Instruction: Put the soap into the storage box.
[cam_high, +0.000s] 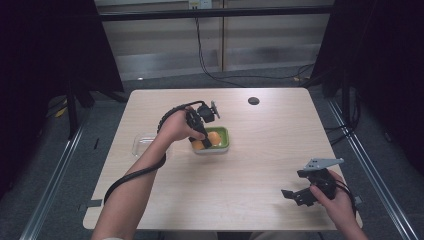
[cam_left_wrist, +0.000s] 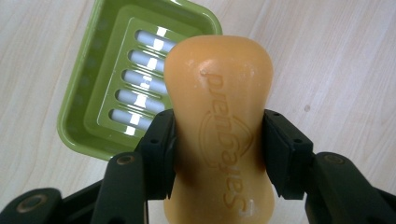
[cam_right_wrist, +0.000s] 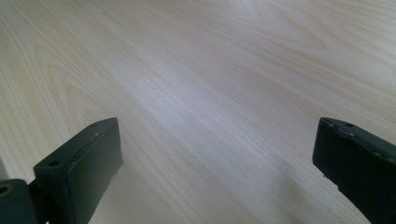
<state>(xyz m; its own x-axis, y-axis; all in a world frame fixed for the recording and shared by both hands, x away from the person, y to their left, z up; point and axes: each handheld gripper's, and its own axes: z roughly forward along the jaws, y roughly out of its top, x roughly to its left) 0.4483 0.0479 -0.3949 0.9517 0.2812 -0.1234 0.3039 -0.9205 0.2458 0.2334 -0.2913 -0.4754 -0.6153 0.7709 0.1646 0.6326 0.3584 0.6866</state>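
Tool in my left hand clamps the orange soap bar over the green soap dish; next I must lower it in gently.

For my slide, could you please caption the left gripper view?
Left hand-held gripper clamps an orange soap bar above a green slotted soap dish on a wooden table.

soap bar lower end cut off by frame, waist behind fingers
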